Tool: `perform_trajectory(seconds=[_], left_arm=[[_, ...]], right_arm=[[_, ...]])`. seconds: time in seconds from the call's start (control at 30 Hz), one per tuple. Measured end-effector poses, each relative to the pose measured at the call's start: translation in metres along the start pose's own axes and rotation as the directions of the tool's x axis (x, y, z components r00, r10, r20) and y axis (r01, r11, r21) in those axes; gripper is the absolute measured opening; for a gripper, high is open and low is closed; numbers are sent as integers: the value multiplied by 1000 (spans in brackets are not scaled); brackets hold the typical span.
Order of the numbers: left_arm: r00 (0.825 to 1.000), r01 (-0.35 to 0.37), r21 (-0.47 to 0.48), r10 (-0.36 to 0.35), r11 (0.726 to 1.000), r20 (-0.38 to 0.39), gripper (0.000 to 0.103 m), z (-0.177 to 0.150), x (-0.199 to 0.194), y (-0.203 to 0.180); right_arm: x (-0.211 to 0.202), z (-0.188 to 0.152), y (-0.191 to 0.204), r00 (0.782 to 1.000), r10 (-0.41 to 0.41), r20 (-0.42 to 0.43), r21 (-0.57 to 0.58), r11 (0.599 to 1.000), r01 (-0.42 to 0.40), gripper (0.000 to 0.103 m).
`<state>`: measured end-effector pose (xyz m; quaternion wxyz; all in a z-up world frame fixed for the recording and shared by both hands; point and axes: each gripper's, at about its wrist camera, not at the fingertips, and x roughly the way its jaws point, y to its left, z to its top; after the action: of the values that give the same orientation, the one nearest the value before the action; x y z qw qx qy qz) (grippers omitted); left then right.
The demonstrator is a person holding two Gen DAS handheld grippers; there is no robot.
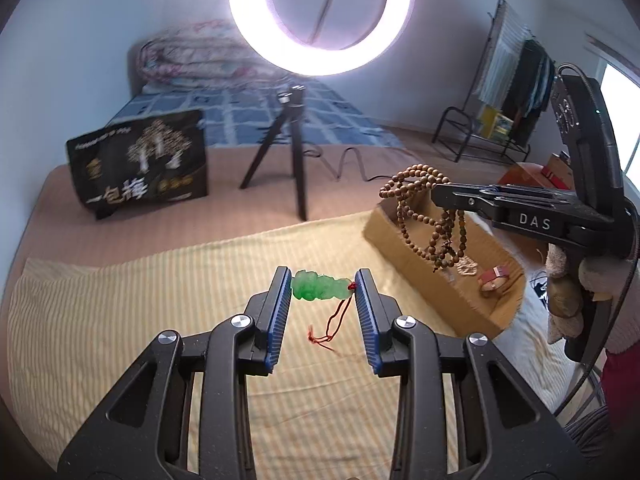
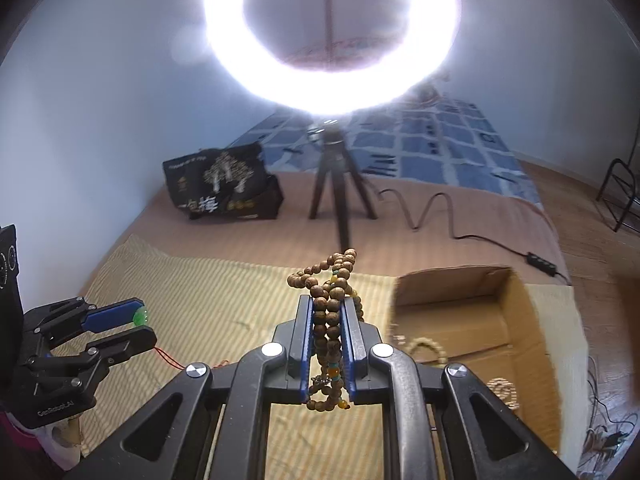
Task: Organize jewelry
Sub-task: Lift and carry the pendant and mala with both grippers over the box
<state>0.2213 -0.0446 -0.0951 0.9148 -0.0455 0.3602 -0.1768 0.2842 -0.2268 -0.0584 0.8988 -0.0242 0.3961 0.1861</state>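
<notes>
My left gripper is shut on a green jade pendant, held by its ends above the striped yellow cloth; its red cord hangs down. It also shows in the right wrist view. My right gripper is shut on a brown wooden bead necklace, held above the open cardboard box. In the left wrist view the beads dangle from the right gripper over the box. Inside the box lie a pale bead piece and a red ring-like piece.
A ring light on a black tripod stands beyond the cloth, its cable trailing right. A black printed bag stands at the back left. A clothes rack is at the far right.
</notes>
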Motion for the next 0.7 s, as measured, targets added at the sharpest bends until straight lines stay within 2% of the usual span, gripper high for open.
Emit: perform_trajectory(seconds=[0.23, 0.7], left_arm=[[999, 41, 58, -43, 997, 34, 32, 11, 4, -37], [984, 168, 74, -172, 983, 56, 32, 38, 29, -101]], right_arm=[[-23, 0, -41, 998, -47, 33, 48, 998, 45, 11], [-36, -15, -110, 994, -101, 36, 138, 986, 95, 11]])
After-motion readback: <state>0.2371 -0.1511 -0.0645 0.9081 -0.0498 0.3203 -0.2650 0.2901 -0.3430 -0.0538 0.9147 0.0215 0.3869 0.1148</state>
